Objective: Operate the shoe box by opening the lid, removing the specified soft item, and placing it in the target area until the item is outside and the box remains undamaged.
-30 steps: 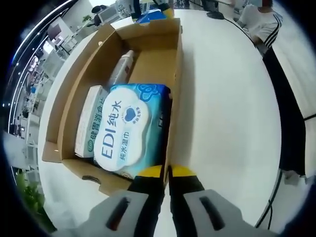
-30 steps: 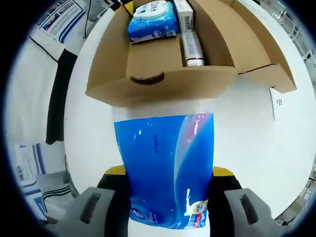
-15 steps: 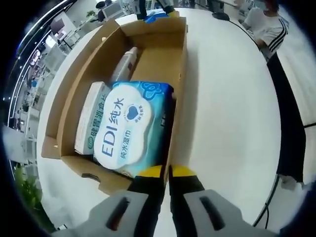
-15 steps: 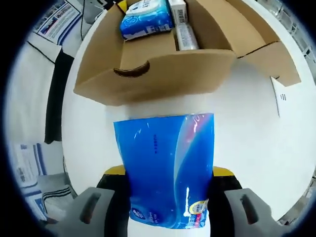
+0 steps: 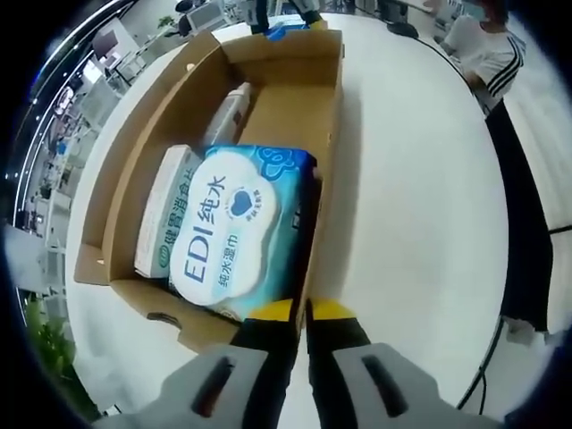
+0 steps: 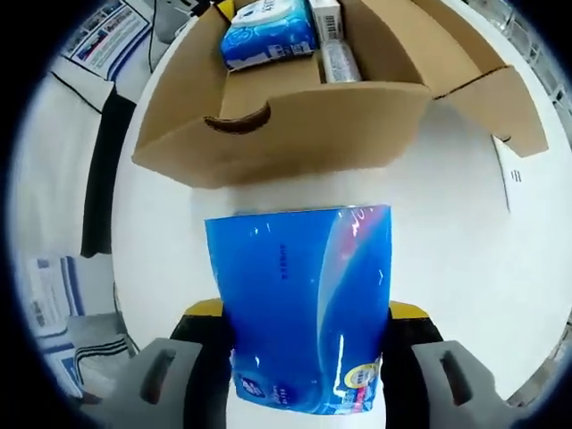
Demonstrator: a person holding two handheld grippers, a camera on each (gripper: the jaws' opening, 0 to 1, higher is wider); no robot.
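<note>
We see an open-plan office or lab: a large white table [image 5: 411,179], desks with equipment [image 5: 107,63] at upper left.

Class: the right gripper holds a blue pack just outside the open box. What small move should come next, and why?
Probably lower the blue pack onto the bare table and open the right gripper. The pack is already outside the box, with white surface beneath it.

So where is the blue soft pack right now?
In the right gripper view, the blue soft pack sits between the right gripper jaws, outside the shoe box, over the white table just in front of the box's end wall.
</note>
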